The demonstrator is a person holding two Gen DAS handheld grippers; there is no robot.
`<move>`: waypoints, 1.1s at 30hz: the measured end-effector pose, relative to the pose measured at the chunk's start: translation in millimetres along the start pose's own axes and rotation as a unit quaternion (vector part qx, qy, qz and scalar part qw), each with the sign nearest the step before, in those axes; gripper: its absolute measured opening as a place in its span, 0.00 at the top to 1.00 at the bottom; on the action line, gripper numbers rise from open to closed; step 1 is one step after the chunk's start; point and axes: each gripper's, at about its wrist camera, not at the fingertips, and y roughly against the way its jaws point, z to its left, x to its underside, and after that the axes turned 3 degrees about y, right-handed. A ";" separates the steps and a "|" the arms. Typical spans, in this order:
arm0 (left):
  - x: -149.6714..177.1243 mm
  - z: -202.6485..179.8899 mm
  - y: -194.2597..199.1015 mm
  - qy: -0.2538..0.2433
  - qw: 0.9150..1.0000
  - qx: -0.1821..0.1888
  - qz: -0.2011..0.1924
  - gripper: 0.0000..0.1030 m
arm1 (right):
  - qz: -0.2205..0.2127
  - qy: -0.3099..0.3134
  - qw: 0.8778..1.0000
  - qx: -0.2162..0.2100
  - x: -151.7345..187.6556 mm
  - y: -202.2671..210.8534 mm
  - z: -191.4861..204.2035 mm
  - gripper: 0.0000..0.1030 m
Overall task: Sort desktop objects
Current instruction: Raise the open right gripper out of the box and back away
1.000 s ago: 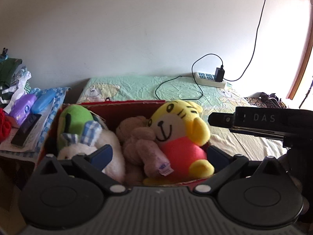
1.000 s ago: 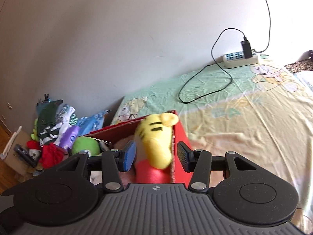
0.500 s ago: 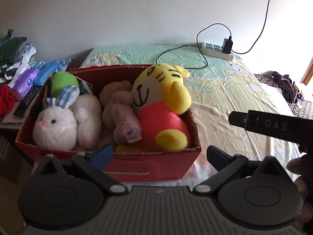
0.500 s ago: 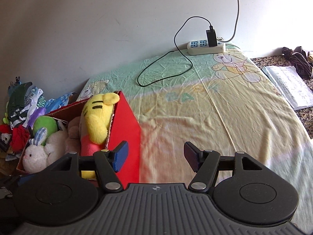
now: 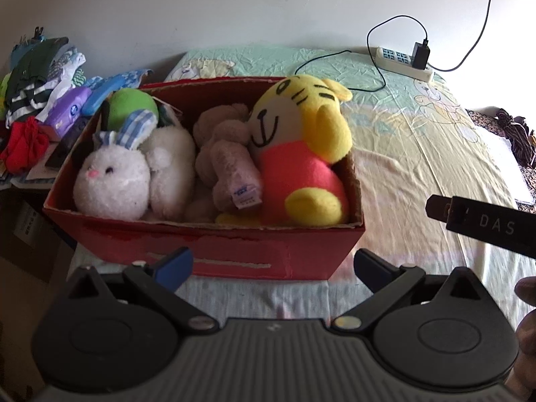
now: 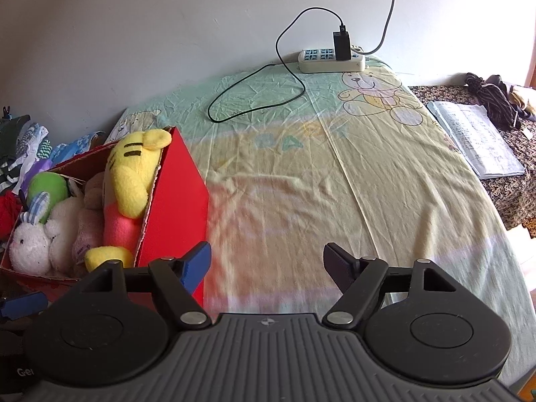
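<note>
A red cardboard box [image 5: 234, 251] [image 6: 177, 194] stands at the left end of the bed, packed with soft toys. Inside lie a yellow tiger in a pink shirt [image 5: 298, 154] [image 6: 130, 174], a white rabbit with checked ears [image 5: 114, 177] [image 6: 30, 238], a beige plush [image 5: 224, 154] and a green plush [image 5: 130, 107]. My left gripper [image 5: 273, 266] hangs open just in front of the box, holding nothing. My right gripper [image 6: 266, 263] is open over bare sheet to the right of the box, also with nothing in it.
A teddy-print sheet [image 6: 335, 181] covers the bed. A power strip [image 6: 331, 60] with charger and black cable lies by the wall. Piled clothes [image 5: 37, 73] sit left of the box. An open book [image 6: 475, 137] and dark fabric lie at right. The other gripper's body [image 5: 482, 227] and a hand [image 5: 526, 321] show at right.
Both grippers have pulled back and up from the box. The right gripper, earlier around the tiger's head, has opened wider and swung right over the bare sheet. The toys stay in the box.
</note>
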 end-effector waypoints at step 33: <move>16.2 106.9 14.2 0.027 0.999 -0.032 0.012 0.01 | 0.000 0.060 0.998 -0.023 22.5 37.2 108.2 0.26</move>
